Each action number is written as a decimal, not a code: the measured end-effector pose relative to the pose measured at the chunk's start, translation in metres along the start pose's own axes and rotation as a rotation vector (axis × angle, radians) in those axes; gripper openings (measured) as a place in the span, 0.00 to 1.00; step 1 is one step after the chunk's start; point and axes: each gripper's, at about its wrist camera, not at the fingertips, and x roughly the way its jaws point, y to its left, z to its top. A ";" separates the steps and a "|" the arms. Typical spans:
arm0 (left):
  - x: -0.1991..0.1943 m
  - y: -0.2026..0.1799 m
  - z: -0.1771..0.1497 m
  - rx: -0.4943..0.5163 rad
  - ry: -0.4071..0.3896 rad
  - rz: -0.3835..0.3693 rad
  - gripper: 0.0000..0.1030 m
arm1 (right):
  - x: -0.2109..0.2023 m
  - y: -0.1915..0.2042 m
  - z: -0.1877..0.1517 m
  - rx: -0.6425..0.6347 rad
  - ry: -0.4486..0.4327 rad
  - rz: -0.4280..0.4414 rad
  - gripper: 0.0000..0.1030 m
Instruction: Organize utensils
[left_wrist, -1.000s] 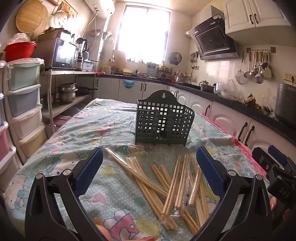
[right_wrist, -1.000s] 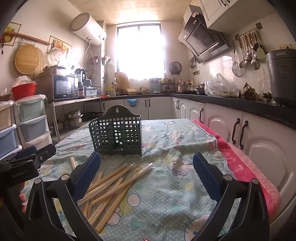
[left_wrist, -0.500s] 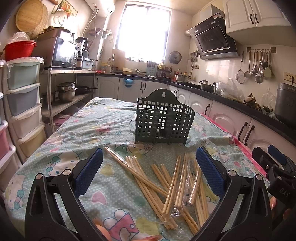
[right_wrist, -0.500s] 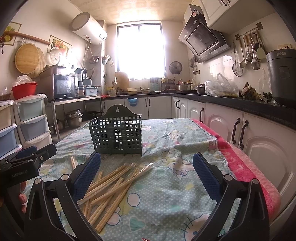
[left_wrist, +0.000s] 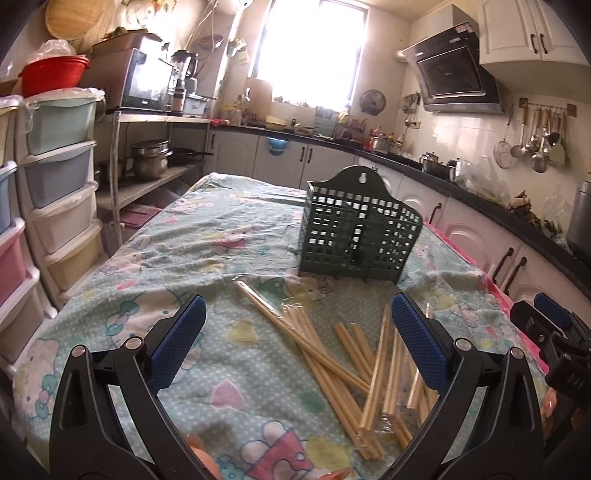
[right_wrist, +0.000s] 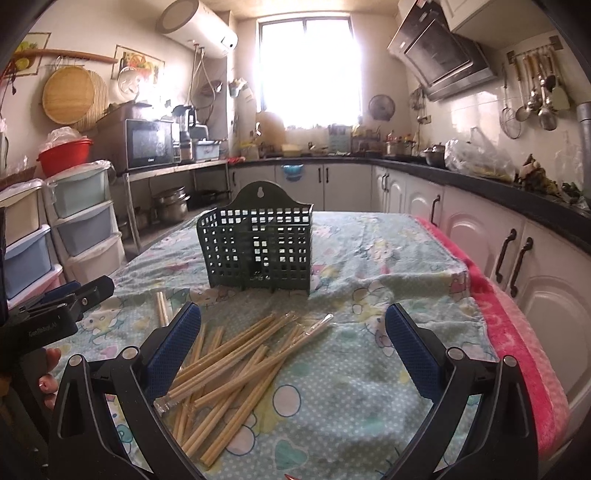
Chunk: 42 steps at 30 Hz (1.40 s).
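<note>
Right now nothing is picked up, so the step in hand looks like the first reach for the wooden chopsticks (left_wrist: 332, 354), which lie in a loose, crossed heap on the desk (left_wrist: 207, 236), on its cartoon-print cloth, some of them in clear plastic sleeves. To do it well, I would single out one stick or one sleeved bundle at the edge of the heap, where it crosses the fewest others, and close on it near its middle so it lifts level instead of pivoting and dragging its neighbours; a sleeved bundle is likely slippery, so a firm squeeze is wise. The dark green slotted utensil holder (left_wrist: 360, 236) stands upright just beyond the heap, apart from it, and appears to have a divider, so the chopsticks should go in end-first and steeply. The left gripper (left_wrist: 295, 347) is spread wide, hovers above the pile, and holds and touches nothing. The right gripper (right_wrist: 291, 347) is likewise wide apart and empty, poised over the right part of the same heap (right_wrist: 236, 362), with the holder (right_wrist: 258, 247) straight ahead.
</note>
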 end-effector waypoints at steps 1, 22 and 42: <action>0.000 0.003 0.002 -0.007 0.003 0.002 0.90 | 0.002 0.001 0.002 -0.003 0.008 0.011 0.94; 0.054 0.011 0.049 0.046 0.081 0.050 0.90 | 0.063 -0.009 0.043 0.012 0.136 0.019 0.94; 0.145 0.047 0.033 -0.048 0.447 0.018 0.61 | 0.134 -0.041 0.021 0.093 0.400 0.021 0.72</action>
